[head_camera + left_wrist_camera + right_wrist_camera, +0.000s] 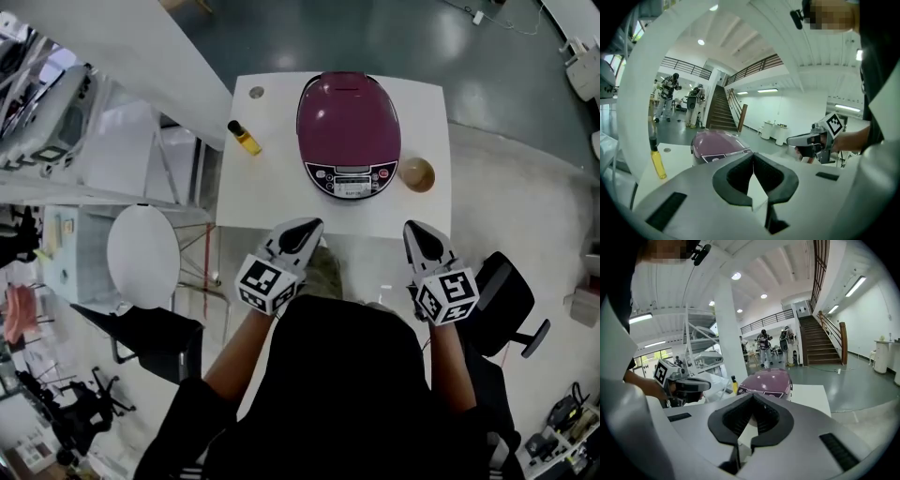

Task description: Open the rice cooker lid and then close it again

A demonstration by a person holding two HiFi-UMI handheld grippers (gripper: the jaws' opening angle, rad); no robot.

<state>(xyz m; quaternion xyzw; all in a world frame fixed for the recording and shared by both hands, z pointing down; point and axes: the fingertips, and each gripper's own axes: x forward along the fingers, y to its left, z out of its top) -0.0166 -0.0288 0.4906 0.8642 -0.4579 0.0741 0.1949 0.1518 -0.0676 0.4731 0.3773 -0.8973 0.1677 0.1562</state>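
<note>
Rice cooker, dome-shaped and maroon with a grey control panel on its front (349, 131), sits with its lid down at the middle of a white square surface (272, 192), towards the far edge. A small yellow bottle with a black cap (245, 138) stands to its left on the same surface, and a tan round bowl (416, 174) sits just beside its front right corner. The left gripper (307, 228) and the right gripper (415, 230), each a grey two-jaw tool with a marker cube at the back, hang side by side at the near edge of the surface, both pointing at the cooker and both apart from it. In the left gripper view the dark jaws are pressed together at their tips with nothing between them; the cooker lies beyond them and slightly to the left, and the bottle further left. In the right gripper view the jaws are likewise together and empty, with the cooker straight ahead past the tips, its control panel facing them. Neither pair of jaws touches the lid or the body. A round white stool (142, 255) stands on the floor left of the surface, and a black office chair (506, 300) stands at the right.
</note>
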